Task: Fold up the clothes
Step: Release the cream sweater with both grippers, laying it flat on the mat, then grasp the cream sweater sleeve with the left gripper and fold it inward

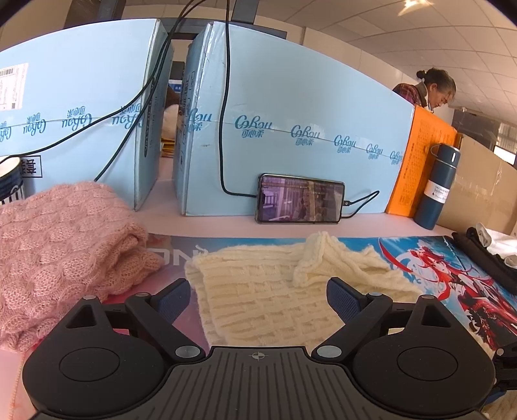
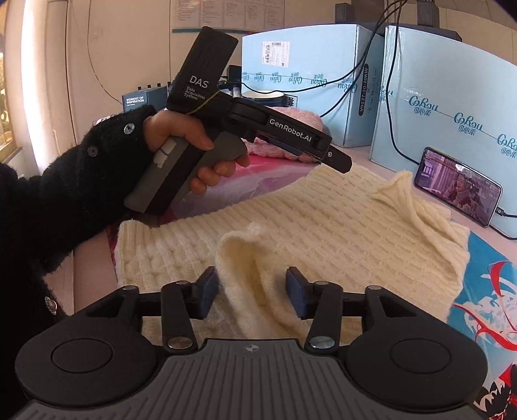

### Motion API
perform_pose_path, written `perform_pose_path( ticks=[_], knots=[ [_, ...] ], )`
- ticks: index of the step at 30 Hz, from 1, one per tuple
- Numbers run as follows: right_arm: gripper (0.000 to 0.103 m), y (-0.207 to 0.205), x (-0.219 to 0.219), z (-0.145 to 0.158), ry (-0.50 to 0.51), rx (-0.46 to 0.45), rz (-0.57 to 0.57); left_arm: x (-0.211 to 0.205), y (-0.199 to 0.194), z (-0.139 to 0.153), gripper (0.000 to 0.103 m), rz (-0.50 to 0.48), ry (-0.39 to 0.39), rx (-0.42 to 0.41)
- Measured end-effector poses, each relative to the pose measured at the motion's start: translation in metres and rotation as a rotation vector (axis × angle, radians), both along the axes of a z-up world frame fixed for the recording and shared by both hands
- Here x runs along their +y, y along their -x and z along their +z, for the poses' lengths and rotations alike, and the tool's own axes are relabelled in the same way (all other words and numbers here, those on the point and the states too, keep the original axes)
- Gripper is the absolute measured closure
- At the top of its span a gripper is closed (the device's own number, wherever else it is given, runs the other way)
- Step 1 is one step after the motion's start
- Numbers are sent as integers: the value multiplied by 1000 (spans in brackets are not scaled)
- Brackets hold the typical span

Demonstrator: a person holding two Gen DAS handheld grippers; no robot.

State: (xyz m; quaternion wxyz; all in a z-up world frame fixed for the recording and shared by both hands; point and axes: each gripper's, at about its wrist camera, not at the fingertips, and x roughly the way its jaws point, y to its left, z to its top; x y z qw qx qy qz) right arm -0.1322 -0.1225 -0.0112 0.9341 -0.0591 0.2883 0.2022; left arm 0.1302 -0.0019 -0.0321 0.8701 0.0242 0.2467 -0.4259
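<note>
While ribbed and chunky, cream knit sweater (image 2: 323, 226) lies rumpled — pink cable-knit (image 1: 48, 258) beside.

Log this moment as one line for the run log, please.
task: fold clothes | left gripper: jaws open above cream sweater | right gripper: jaws open around folded sleeve | pink sweater: piled aside

Workroom, desk backdrop
Pale blue cartons (image 1: 290, 129) behind the desk (image 1: 206, 223); tiled ceiling (image 1: 387, 29) with lamp (image 1: 415, 5); cream wall (image 2: 129, 42).
</note>
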Motion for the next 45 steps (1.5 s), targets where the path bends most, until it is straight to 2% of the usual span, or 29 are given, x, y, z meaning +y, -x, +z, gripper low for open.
perform_pose_path(
  ticks=[1, 2, 3, 8, 11, 13, 16, 18, 20, 22, 24, 26, 31, 33, 37, 39, 42, 43, 44, 45],
  knots=[
    [41, 1, -1, 1, -17, 0, -2, 0, 0, 0, 10, 1, -2, -1],
    [27, 3, -4, 4, -44, -10, 2, 0, 0, 0, 10, 0, 2, -2],
    [23, 7, -8, 9, -73, -28, 5, 0, 0, 0, 10, -1, 6, -4],
    [16, 14, -36, 25, -213, -120, -59, -1, 5, 0, 10, -23, 28, -41],
    [14, 3, -62, 26, -269, -164, -195, -4, 6, 2, 9, -18, 32, -62],
    [14, -14, -84, 27, -312, -175, -325, -7, 3, 5, 9, 3, 34, -64],
    [14, -39, -116, 26, -413, -160, -491, -16, -3, 18, 10, 41, 34, -23],
    [14, -56, -139, 20, -531, -129, -578, -23, -11, 18, 11, 20, 77, 115],
    [14, -62, -157, 8, -677, -115, -618, -31, -20, 18, 11, -1, 120, 253],
    [14, -62, -171, -5, -808, -91, -615, -39, -29, 18, 11, -23, 163, 391],
    [14, -58, -180, -14, -893, -67, -589, -47, -38, 18, 11, -45, 206, 529],
    [14, -55, -187, -17, -941, -60, -562, -55, -47, 18, 10, -65, 249, 666],
    [13, -65, -187, -22, -975, -25, -508, -72, -69, -19, 11, 49, 332, 920],
    [13, -68, -183, -25, -961, -2, -512, -76, -74, -36, 11, 60, 395, 1024],
    [13, -72, -179, -30, -941, 31, -517, -85, -72, -34, 10, 81, 404, 964],
    [13, -72, -178, -30, -934, 30, -516, -89, -71, -32, 11, 61, 424, 916],
    [13, -72, -177, -30, -919, 31, -508, -99, -70, -30, 16, 44, 378, 823],
    [13, -72, -177, -30, -910, 32, -504, -101, -70, -29, 30, 46, 343, 787],
    [13, -72, -175, -30, -898, 31, -500, -103, -70, -28, 55, 47, 308, 751],
    [13, -72, -174, -29, -883, 30, -497, -105, -70, -28, 66, 48, 275, 715]
  ],
)
